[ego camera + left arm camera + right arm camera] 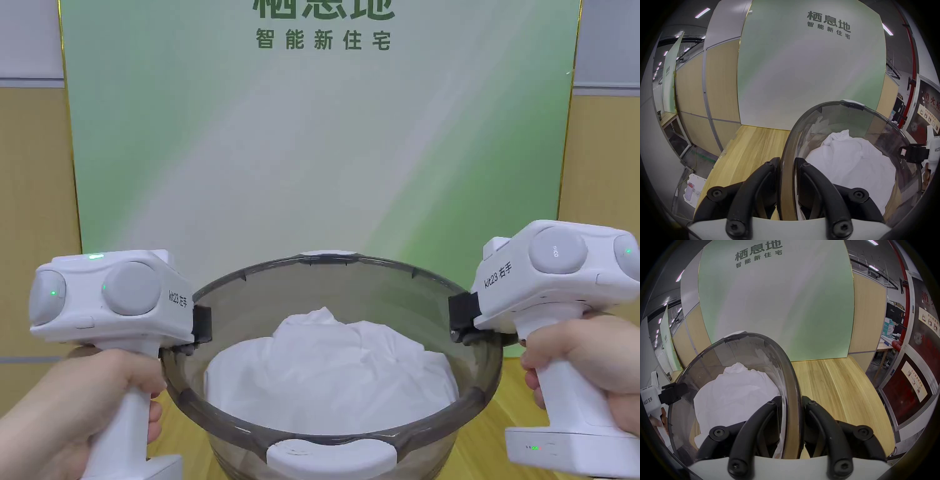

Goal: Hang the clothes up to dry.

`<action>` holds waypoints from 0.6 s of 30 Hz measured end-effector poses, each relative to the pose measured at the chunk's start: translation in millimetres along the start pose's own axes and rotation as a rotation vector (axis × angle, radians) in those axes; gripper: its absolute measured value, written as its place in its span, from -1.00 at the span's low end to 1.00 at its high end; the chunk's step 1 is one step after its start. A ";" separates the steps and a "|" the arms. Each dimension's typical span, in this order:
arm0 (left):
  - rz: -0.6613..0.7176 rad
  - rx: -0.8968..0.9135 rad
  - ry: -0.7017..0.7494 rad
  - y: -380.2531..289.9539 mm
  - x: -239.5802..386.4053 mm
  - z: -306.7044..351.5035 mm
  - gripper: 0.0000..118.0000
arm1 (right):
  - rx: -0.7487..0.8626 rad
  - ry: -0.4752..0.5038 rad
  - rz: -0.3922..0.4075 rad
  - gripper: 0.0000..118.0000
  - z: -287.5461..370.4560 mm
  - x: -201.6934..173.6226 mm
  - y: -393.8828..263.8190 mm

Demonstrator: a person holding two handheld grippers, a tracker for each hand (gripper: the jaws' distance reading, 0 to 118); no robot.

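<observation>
The smoky clear basin [350, 431] is pinched at opposite sides of its rim by the jaws of the left gripper [786, 164] and right gripper [791, 400], above the desk [834, 394], and the crumpled white garment [331, 372] is heaped inside it, midway between both.

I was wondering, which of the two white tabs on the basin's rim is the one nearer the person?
The wide white tab at the bottom of the head view, on the near rim of the smoky basin; the other tab sits on the far rim by the green panel.
</observation>
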State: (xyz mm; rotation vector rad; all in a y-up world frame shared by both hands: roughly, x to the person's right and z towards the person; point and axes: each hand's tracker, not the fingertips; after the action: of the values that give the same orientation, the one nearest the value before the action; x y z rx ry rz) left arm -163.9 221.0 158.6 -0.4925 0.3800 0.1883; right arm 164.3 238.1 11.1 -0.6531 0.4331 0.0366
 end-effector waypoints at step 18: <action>-0.011 -0.016 0.012 -1.5 0.8 9.4 -0.69 | -0.001 0.005 0.010 -0.65 13.2 -3.6 -9.6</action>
State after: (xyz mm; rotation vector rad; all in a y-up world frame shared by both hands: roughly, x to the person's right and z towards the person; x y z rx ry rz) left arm -159.9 224.4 166.5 -0.5118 0.3881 0.1784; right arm 167.6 238.7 27.5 -0.6523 0.4414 0.0444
